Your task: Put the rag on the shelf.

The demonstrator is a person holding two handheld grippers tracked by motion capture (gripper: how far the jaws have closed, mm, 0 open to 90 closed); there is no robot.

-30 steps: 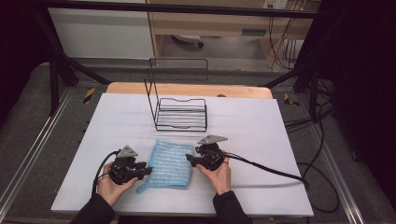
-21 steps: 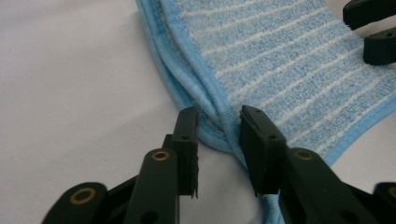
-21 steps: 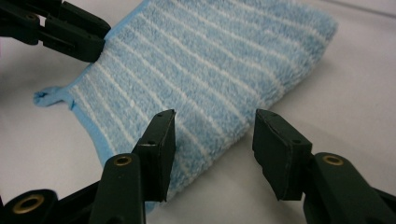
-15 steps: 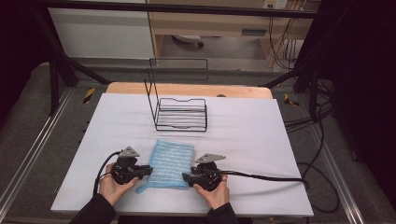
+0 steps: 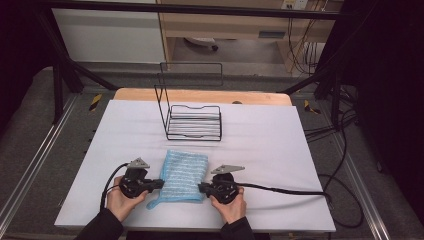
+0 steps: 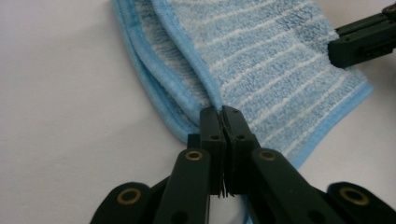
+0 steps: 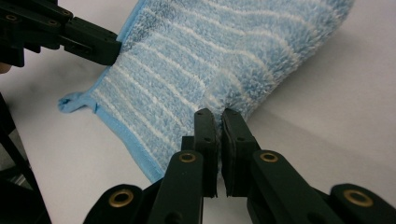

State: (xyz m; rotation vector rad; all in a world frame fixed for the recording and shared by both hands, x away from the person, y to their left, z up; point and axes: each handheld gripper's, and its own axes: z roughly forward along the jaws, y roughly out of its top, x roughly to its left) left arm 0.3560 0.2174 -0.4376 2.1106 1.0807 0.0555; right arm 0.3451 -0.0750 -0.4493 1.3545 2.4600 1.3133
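one blue striped cloth (image 5: 183, 174), one wire rack (image 5: 194, 121), two tools, left tool (image 5: 159, 184) and right tool (image 5: 202, 188) now clamped on cloth edges, right tool nearer than before

The high view looks forward and down from above the person's side, taking in the whole white tabletop (image 5: 280, 150), the wire rack (image 5: 192, 122) at its far part and the floor around it. The left gripper view rides low on the left gripper (image 5: 161, 183) (image 6: 220, 114), close to the tabletop (image 6: 70, 93), looking along its own black jaws at the blue towel (image 5: 182, 175) (image 6: 280, 60). The right gripper view rides on the right gripper (image 5: 201, 188) (image 7: 218, 114) equally near, facing the opposite way across the towel (image 7: 201, 60). Both gripper views share the towel, and each shows the other gripper's jaws at its far edge.
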